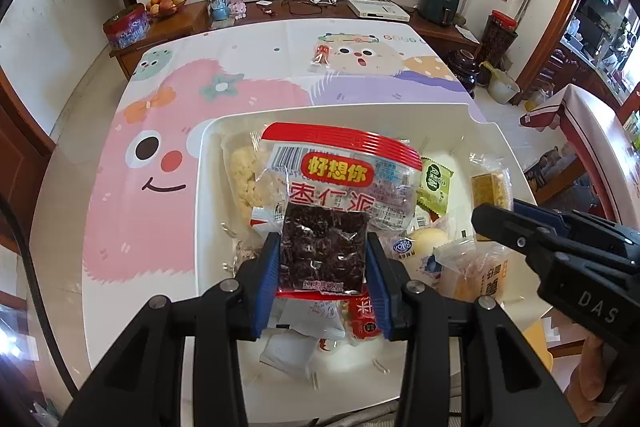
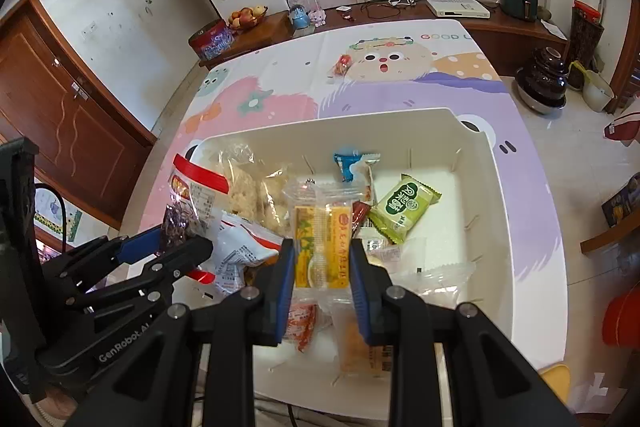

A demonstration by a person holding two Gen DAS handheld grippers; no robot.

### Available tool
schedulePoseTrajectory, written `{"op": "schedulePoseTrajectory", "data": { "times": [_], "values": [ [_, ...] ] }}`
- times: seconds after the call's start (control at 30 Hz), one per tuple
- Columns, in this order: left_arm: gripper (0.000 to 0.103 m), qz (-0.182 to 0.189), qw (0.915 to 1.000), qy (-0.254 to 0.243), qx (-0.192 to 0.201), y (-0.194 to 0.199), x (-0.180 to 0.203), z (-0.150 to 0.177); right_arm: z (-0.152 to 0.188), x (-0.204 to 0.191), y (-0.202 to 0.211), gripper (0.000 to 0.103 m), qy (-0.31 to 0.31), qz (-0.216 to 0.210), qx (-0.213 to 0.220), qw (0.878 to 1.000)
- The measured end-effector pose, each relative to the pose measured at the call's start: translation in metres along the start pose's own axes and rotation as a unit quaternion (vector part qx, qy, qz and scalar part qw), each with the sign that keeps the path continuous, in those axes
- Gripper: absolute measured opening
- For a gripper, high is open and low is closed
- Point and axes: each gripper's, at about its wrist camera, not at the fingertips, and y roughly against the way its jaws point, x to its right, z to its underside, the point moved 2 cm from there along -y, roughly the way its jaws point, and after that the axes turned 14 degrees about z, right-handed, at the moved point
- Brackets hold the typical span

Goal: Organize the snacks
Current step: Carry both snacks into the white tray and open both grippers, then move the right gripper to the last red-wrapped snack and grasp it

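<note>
**Ana:** Blue pads right up close, and the left gripper [image 1: 323, 259] has them pressed on both sides of a clear packet of dark dried fruit [image 1: 323, 251], red band across its top, held upright over the white bin [image 1: 496, 143].

**Ben:** And the right gripper [image 2: 323, 259]?

**Ana:** Same story, closed down narrow on a clear-wrapped yellow cake bar [image 2: 322, 243], also upright above the bin's near half.

**Ben:** What's lying below them?

**Ana:** A jumble of snacks. Pale puffed rice cakes [image 2: 256, 195] at the far left of the bin, a green packet [image 2: 402, 207] tilted on the bare floor toward the right, and a small blue-and-white wrapper [image 2: 348, 165] near the far wall. From the left wrist view there's also a round pale bun [image 1: 430, 239] in its wrapper just right of the held fruit packet.

**Ben:** Anything outside the bin?

**Ana:** One small red-and-clear sweet packet [image 1: 320, 57], well apart, on the far side of the cartoon tablecloth [image 1: 192, 99]. The two grippers are side by side, the left one's packet just left of the right one's bar.
</note>
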Motion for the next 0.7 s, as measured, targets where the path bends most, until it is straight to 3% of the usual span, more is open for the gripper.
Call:
{"op": "schedulePoseTrajectory", "data": {
  "times": [0.17,0.2,0.27,0.37,0.7],
  "values": [
    [0.042,-0.001,1.0000,0.000,-0.005,-0.002,0.001,0.002,0.001,-0.003,-0.005,0.029,0.006,0.013,-0.003,1.000],
    [0.047,-0.002,1.0000,-0.001,-0.005,-0.002,0.001,0.001,0.002,-0.003,-0.005,0.030,0.007,0.016,-0.003,1.000],
    [0.074,-0.007,1.0000,-0.002,-0.003,-0.001,0.003,0.001,0.002,-0.003,-0.006,0.039,0.005,0.015,-0.004,1.000],
    [0.081,-0.008,1.0000,0.006,-0.001,-0.001,-0.001,0.002,0.003,0.002,-0.009,0.045,-0.011,0.018,-0.011,1.000],
    [0.082,-0.009,0.9996,0.026,-0.005,-0.003,-0.010,0.004,0.010,0.001,-0.018,0.047,-0.011,0.006,-0.033,0.999]
  ]
}}
